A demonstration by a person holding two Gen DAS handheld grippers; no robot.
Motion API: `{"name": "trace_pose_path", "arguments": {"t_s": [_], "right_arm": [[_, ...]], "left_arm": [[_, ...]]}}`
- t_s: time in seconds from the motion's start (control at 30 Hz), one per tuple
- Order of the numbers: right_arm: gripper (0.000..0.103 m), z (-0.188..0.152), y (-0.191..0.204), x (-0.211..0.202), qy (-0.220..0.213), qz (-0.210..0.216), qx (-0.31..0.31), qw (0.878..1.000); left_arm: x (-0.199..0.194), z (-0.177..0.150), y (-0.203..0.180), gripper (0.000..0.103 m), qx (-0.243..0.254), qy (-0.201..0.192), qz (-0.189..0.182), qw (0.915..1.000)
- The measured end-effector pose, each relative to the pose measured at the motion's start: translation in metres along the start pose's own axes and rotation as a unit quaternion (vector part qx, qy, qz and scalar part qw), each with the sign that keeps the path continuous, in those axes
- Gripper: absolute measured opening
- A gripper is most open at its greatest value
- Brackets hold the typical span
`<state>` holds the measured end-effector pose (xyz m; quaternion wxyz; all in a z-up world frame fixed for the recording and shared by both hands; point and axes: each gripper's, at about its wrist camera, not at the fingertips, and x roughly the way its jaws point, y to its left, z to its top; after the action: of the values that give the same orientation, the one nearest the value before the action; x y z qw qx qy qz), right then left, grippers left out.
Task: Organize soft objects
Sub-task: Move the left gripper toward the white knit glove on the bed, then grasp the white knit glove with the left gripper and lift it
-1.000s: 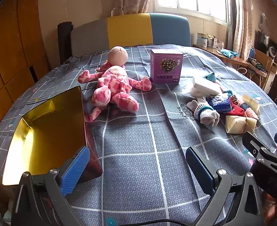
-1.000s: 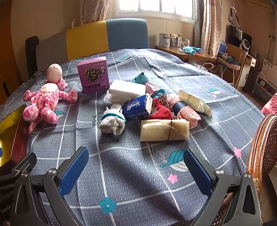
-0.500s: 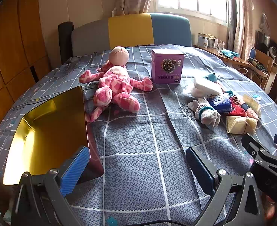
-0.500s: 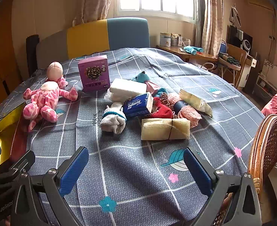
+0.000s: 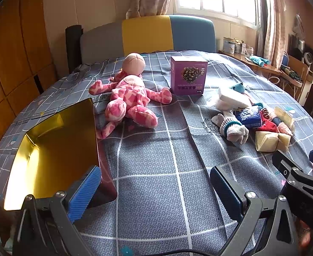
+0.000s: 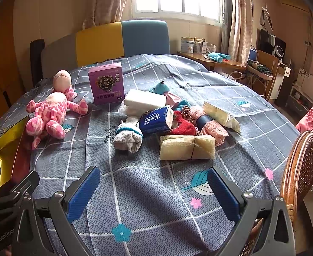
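- Both tongs, left and right, gape empty above the bed
- Soft pile ahead of right tongs, nearer them; doll ahead of left, beside gold box

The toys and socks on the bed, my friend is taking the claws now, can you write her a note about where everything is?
Left claw: open, holding nothing, hovering low over the bed.
Right claw: open, holding nothing.
Shiny gold open box: front left, nothing visible inside.
Pink spotted plush doll: lying beside the box.
Purple cardboard box: upright behind the doll.
Pile of socks, tissue packs and small soft things: right of the doll.
Done: nothing sorted.
Left: everything soft, probably into the gold box.
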<state>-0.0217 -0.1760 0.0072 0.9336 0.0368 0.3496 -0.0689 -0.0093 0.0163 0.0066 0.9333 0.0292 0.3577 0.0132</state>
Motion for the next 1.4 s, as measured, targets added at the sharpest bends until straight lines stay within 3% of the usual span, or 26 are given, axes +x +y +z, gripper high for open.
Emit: {"name": "trace_pose_path", "arguments": {"t_s": [0.3, 0.5, 0.73, 0.83, 1.0, 1.23, 1.4], "right_arm": [[0.102, 0.009, -0.009, 0.007, 0.006, -0.002, -0.001, 1.000], [0.102, 0.029, -0.030, 0.007, 0.005, -0.010, 0.005, 1.000], [0.102, 0.043, -0.061, 0.017, 0.048, -0.003, -0.005, 0.999], [0.102, 0.045, -0.071, 0.019, 0.058, 0.016, -0.012, 0.998], [0.103, 0.051, -0.085, 0.024, 0.066, 0.058, -0.009, 0.996], [0.103, 0.046, -0.095, 0.038, 0.099, 0.096, 0.004, 0.990], [0.102, 0.046, -0.096, 0.037, 0.092, 0.124, 0.006, 0.988]], "left_arm": [[0.004, 0.004, -0.007, 0.103, 0.013, 0.006, -0.014, 0.9998], [0.011, 0.021, -0.002, 0.103, -0.007, 0.028, -0.124, 0.9919], [0.049, 0.051, -0.011, 0.103, -0.001, 0.090, -0.144, 0.9855], [0.069, 0.061, -0.015, 0.103, -0.010, 0.120, -0.161, 0.9795], [0.094, 0.078, -0.040, 0.103, 0.001, 0.133, -0.201, 0.9705], [0.137, 0.095, -0.083, 0.103, 0.032, 0.140, -0.204, 0.9682], [0.171, 0.097, -0.112, 0.103, 0.055, 0.170, -0.194, 0.9647]]}}
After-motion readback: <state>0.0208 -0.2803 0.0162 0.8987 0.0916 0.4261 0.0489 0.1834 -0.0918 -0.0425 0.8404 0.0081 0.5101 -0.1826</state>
